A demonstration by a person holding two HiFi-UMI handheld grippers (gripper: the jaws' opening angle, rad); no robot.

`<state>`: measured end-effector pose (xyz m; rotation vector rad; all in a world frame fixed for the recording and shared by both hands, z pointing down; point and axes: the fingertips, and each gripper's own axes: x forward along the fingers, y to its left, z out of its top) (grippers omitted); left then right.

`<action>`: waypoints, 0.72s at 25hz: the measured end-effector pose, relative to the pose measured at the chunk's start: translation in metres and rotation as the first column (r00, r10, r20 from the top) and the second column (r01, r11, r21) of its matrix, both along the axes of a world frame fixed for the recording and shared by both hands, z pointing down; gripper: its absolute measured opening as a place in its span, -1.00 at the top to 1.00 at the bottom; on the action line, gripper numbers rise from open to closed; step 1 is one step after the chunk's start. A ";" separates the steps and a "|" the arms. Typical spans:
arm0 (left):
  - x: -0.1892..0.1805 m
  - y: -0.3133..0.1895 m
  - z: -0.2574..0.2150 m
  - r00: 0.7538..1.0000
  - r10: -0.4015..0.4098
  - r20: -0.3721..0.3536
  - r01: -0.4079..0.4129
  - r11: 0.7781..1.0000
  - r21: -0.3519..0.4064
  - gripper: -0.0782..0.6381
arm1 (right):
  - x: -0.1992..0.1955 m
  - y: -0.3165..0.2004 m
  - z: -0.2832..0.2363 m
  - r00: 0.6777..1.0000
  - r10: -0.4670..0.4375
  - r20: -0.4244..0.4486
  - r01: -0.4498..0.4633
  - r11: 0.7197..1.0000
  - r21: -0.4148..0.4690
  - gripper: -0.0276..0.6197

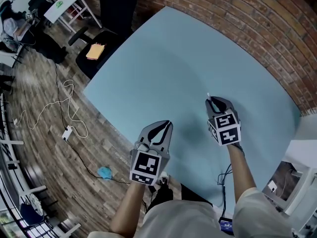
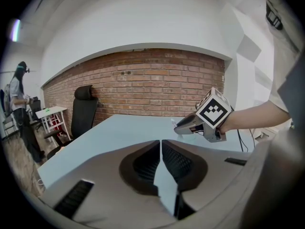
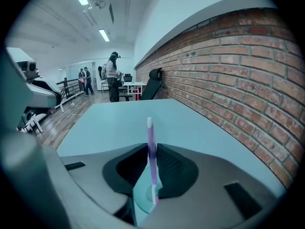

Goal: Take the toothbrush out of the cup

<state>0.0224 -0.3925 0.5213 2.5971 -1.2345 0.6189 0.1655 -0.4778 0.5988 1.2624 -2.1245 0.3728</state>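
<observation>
A purple toothbrush [image 3: 151, 149] with a white tip stands upright between the jaws of my right gripper [image 3: 151, 147], whose pads close against its handle. Its lower end sits in a pale translucent cup [image 3: 142, 199] seen directly below the jaws. From the head view, the right gripper [image 1: 213, 102] hovers over the light blue table [image 1: 163, 68] and hides the cup; only the toothbrush's white tip [image 1: 208, 95] pokes out. My left gripper [image 1: 166, 125] hangs near the table's front edge to the left, its jaws together with nothing in them [image 2: 161, 142].
A brick wall [image 1: 257, 24] runs along the table's far side. Left of the table are a black office chair [image 1: 106, 33] with an orange item [image 1: 95, 50], a white desk [image 1: 67, 6] and cables on the wooden floor [image 1: 64, 108]. People stand far back.
</observation>
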 end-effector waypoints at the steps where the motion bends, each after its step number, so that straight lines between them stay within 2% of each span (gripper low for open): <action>1: -0.001 0.000 0.000 1.000 0.000 0.000 0.000 1.000 -0.001 0.66 | 0.000 -0.001 0.000 1.000 0.000 -0.002 0.000 1.000 0.001 0.75; 5: -0.002 0.000 0.001 1.000 0.001 0.000 -0.001 1.000 -0.002 0.66 | 0.001 -0.002 0.002 1.000 -0.008 -0.031 0.008 1.000 0.008 0.82; 18: -0.008 0.010 -0.020 0.999 0.028 -0.029 -0.026 0.999 0.041 0.66 | -0.004 0.008 -0.022 0.998 0.023 -0.060 -0.019 0.998 0.065 0.82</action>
